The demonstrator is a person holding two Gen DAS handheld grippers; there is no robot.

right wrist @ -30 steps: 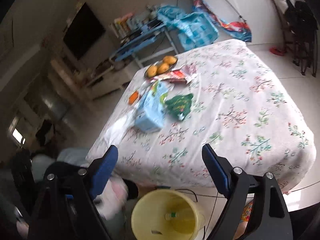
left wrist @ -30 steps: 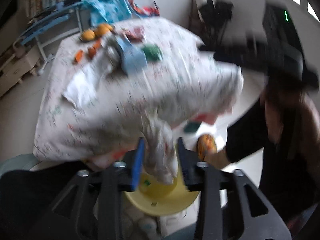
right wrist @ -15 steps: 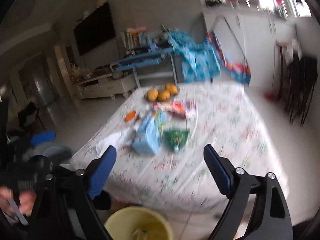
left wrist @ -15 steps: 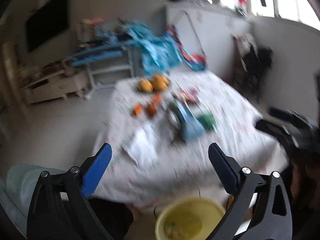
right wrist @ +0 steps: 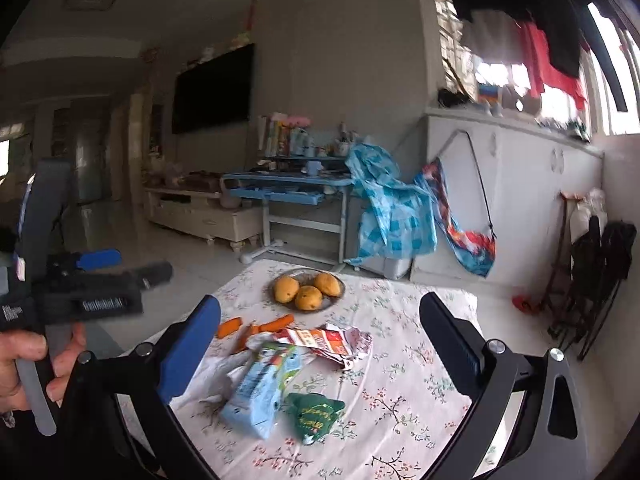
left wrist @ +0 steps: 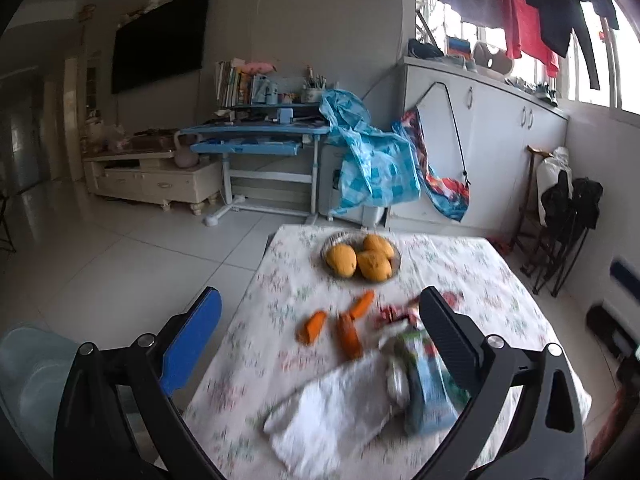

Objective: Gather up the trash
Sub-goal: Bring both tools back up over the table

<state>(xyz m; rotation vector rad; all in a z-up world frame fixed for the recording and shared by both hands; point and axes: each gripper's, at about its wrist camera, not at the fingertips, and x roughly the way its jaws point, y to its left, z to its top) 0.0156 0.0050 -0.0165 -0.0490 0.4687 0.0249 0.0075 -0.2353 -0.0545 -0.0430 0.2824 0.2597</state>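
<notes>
A living room, with a floral-clothed table (right wrist: 420,360). My right view shows a green wrapper (right wrist: 314,414) mid-table beside the blue carton (right wrist: 260,390); the left view's blur probably hides it. Left gripper (left wrist: 320,344) and right gripper (right wrist: 320,348) both gape empty; a second ago the left pinched white tissue.

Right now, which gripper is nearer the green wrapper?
Right. The right gripper hangs open just above the green wrapper; the left gripper is off beyond the table's left edge.
</notes>
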